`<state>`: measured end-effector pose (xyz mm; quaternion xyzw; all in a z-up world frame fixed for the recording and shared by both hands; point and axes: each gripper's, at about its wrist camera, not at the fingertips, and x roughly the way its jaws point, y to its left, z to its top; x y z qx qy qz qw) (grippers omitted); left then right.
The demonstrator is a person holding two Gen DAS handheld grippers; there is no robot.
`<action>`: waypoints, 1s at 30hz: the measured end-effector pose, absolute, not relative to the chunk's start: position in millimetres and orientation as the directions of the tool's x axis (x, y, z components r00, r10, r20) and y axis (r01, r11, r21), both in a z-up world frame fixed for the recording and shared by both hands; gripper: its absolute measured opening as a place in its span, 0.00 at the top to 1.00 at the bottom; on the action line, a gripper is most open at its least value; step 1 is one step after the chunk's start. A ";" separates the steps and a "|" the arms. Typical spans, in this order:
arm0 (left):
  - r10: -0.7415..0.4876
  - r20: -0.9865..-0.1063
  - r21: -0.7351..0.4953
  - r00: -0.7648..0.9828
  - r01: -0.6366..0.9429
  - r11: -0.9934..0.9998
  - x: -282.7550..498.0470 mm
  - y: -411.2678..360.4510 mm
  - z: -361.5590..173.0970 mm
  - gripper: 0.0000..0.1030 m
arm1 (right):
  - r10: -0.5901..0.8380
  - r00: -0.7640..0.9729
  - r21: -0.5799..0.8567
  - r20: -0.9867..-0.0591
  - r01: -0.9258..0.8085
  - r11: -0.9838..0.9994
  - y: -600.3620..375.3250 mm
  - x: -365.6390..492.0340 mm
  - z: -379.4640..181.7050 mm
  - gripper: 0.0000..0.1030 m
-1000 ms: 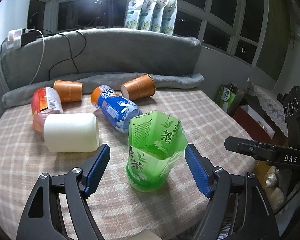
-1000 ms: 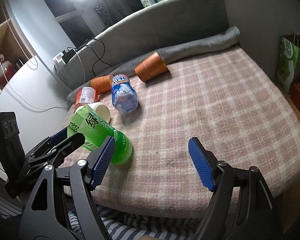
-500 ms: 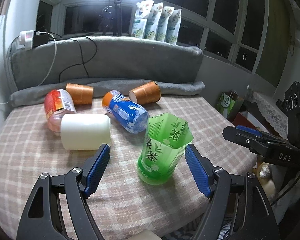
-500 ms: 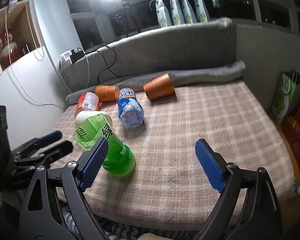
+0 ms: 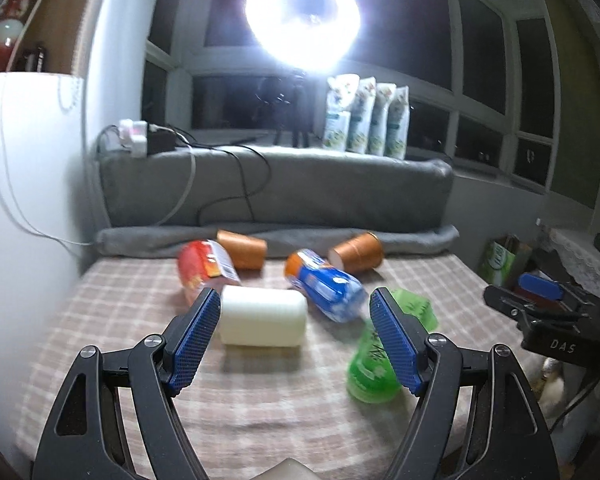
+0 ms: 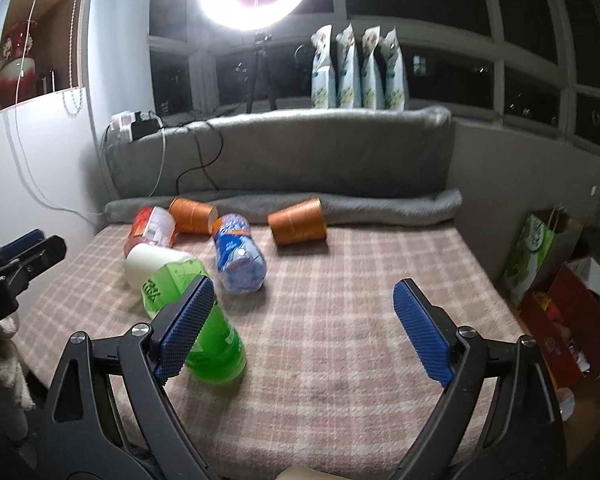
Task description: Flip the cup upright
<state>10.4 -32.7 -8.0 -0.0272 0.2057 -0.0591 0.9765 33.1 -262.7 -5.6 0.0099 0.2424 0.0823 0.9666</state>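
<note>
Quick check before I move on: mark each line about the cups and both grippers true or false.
1. The green cup stands on its base on the checked cloth. True.
2. The left gripper is shut on the green cup. False: its jaws are wide apart and grip nothing; the cup shows behind its right finger.
3. The white cup lies on its side. True.
4. Both orange cups stand upright. False: both lie on their sides near the grey roll.
5. The right gripper holds the blue bottle. False: its jaws are open and empty, and the bottle lies on the cloth.
</note>
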 end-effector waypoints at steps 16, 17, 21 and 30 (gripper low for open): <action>-0.065 -0.318 -0.085 0.946 0.040 0.996 -0.5 -14.7 1.2 0.25 | 0.089 0.919 0.006 -0.383 -0.094 0.996 -254.2 22.9 2.7 0.09; -0.061 -0.318 -0.082 0.946 0.037 0.996 -0.7 -14.3 1.3 0.24 | 0.091 0.919 0.011 -0.383 -0.095 0.995 -254.3 23.3 2.6 0.09; -0.046 -0.314 -0.068 0.948 0.026 0.997 -2.4 -13.9 1.9 0.24 | 0.096 0.919 0.021 -0.383 -0.095 0.995 -254.8 23.5 2.7 0.09; -0.047 -0.323 -0.067 0.945 0.026 0.997 -2.8 -13.6 1.2 0.23 | 0.095 0.918 0.020 -0.384 -0.095 0.995 -254.4 22.4 2.8 0.09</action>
